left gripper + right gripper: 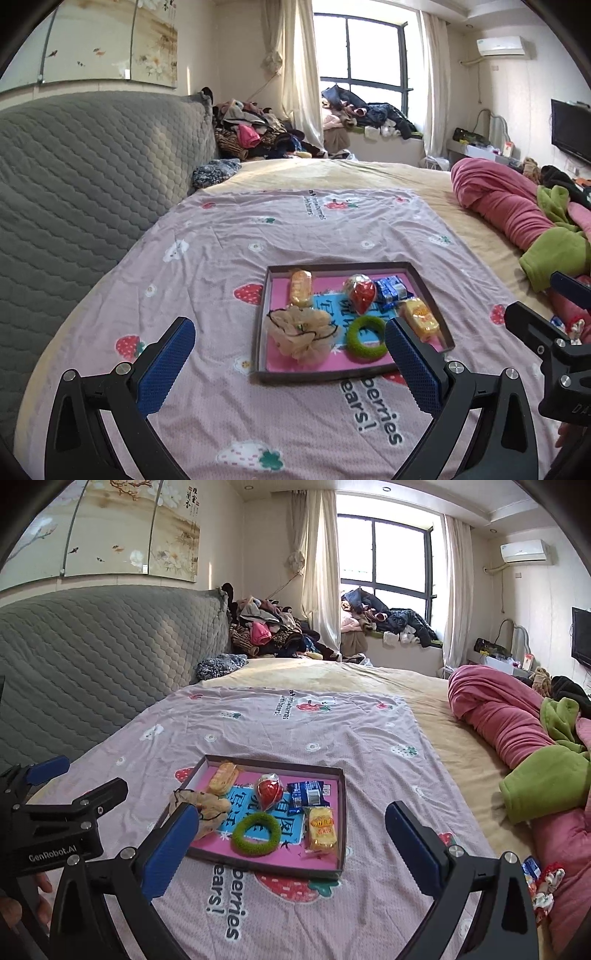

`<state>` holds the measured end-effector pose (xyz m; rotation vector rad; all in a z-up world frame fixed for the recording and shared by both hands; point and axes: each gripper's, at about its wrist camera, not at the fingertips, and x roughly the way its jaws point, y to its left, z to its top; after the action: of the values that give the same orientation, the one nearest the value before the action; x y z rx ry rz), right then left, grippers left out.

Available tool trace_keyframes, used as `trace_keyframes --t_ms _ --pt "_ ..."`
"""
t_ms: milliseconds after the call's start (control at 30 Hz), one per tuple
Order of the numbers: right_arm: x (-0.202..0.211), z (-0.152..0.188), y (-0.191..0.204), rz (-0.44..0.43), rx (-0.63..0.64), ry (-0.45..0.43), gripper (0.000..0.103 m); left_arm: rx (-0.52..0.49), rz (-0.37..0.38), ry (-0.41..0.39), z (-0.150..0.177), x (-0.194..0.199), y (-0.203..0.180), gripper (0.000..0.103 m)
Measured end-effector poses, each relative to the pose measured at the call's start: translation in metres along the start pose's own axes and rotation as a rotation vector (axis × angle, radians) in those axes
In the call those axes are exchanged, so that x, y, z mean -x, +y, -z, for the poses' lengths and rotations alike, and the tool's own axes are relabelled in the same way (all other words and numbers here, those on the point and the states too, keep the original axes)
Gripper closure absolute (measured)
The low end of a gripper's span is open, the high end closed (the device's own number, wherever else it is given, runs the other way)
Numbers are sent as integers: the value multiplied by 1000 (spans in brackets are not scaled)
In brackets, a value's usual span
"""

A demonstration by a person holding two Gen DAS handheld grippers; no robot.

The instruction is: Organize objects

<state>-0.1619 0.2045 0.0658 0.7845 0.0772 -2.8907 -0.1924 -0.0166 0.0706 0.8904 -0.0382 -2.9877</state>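
A shallow dark tray with a pink lining lies on the strawberry-print sheet. It holds two yellow snack packets, a red packet, a blue packet, a green hair ring and a beige scrunchie. My left gripper hovers open and empty before the tray's near left part. My right gripper is wide open and empty, near the tray front; the green ring shows between its fingers.
A blue packet and a floral scrunchie lie at the right by the rolled pink blanket and green fleece. A grey quilted headboard runs along the left. Clothes piles sit beyond the bed.
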Motion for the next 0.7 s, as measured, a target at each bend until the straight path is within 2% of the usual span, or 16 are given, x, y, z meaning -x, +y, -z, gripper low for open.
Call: trace_keyframes --t_ms 267,400,700 --pt "28 7 5 2 14 -15 1 -3 -7 -17 15 33 1 1" --pt "39 13 6 1 13 -16 1 -20 -28 -23 20 43 -1 1" --pt "60 27 7 8 21 -9 1 -21 -15 -12 40 56 -4 1"
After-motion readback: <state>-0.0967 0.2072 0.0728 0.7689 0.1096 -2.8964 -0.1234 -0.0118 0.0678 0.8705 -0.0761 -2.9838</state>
